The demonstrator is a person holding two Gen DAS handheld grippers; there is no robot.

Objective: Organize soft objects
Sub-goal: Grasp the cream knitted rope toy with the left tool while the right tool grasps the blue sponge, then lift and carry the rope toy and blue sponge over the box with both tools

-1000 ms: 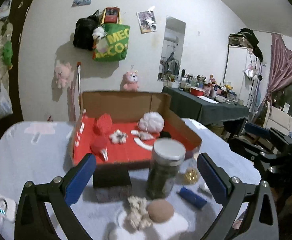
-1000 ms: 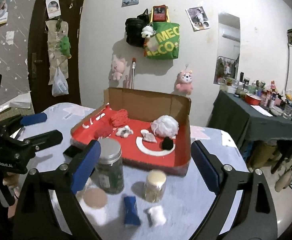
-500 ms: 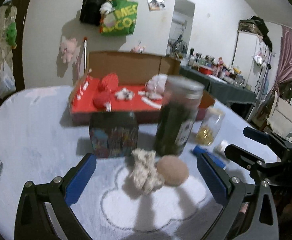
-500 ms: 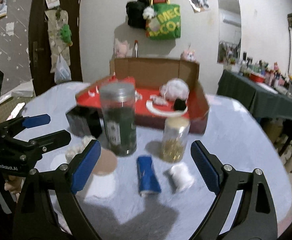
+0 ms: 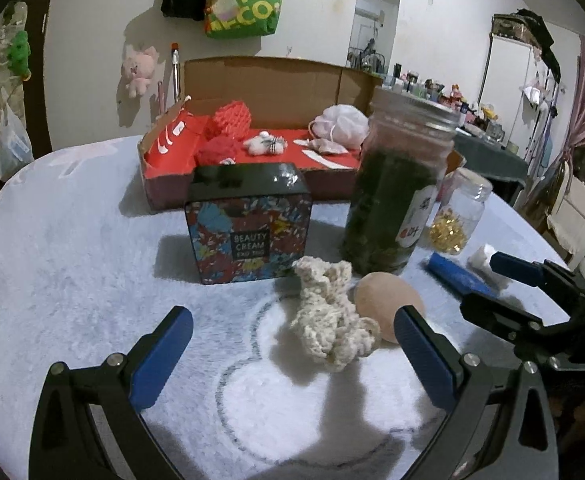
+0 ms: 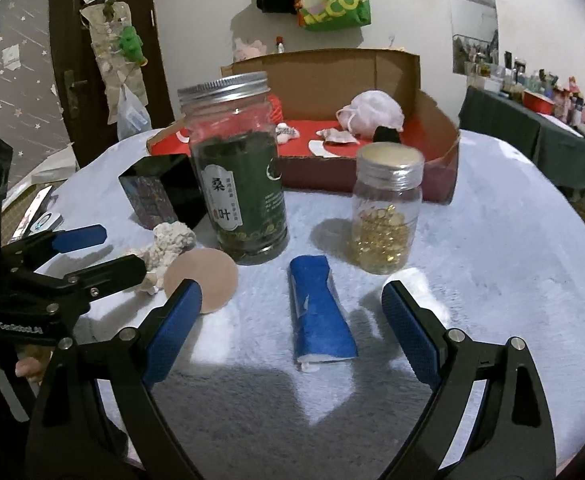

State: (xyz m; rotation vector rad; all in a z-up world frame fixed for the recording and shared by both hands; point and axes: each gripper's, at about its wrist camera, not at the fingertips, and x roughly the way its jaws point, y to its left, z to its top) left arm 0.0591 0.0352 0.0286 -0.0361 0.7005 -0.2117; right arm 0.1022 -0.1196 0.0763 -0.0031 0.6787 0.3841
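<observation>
Fleecy tablecloth (image 5: 72, 264) ahead, we are hovering both grippers, left (image 5: 292, 354) and right (image 6: 292, 326), jaws spread wide, over knit (image 5: 330, 320) and blue roll (image 6: 318, 312), aiming them for the box (image 5: 276, 80).

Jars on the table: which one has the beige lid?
The short clear jar of golden beads, right of the blue roll. The tall jar of dark leaves beside it has a ribbed silver lid.

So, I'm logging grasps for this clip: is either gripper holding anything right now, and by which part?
Nothing is held. The left gripper is open near the cream knitted piece; the right gripper is open around the blue roll, not touching it.
</observation>
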